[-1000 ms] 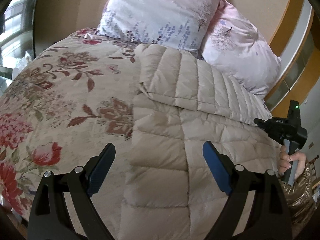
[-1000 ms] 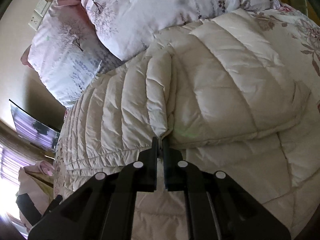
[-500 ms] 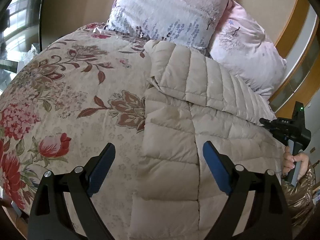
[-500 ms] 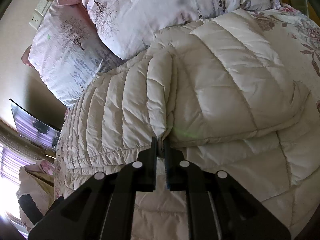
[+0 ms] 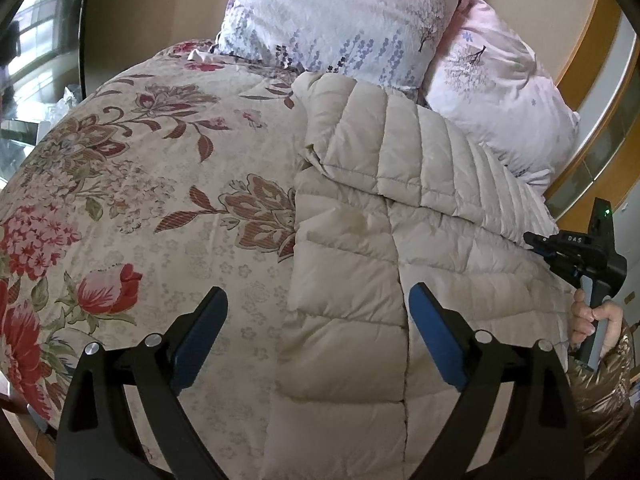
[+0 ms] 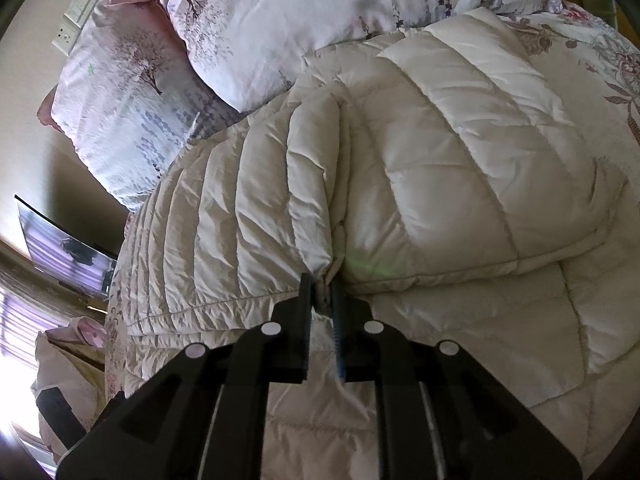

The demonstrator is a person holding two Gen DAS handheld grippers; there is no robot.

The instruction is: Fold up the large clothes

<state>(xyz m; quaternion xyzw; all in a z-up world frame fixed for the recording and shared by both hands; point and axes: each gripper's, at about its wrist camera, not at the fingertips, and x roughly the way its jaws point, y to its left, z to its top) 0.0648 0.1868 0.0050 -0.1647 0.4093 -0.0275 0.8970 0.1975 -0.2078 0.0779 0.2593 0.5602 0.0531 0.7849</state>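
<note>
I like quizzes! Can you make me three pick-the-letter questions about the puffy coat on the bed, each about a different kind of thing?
1. Where does the puffy coat lie?
A. on the flowered quilt
B. on the floor
C. on a chair

2. How many pillows lean at the head of the bed?
A. none
B. two
C. five

3. What is the right gripper doing?
A. hanging wide open
B. pinching a fold of the coat
C. holding a pillow

Answers:
1 A, the coat is spread over the red-flower quilt.
2 B, two pale printed pillows sit side by side.
3 B, its fingers are closed on coat fabric, while the left gripper is open above the coat.
</note>
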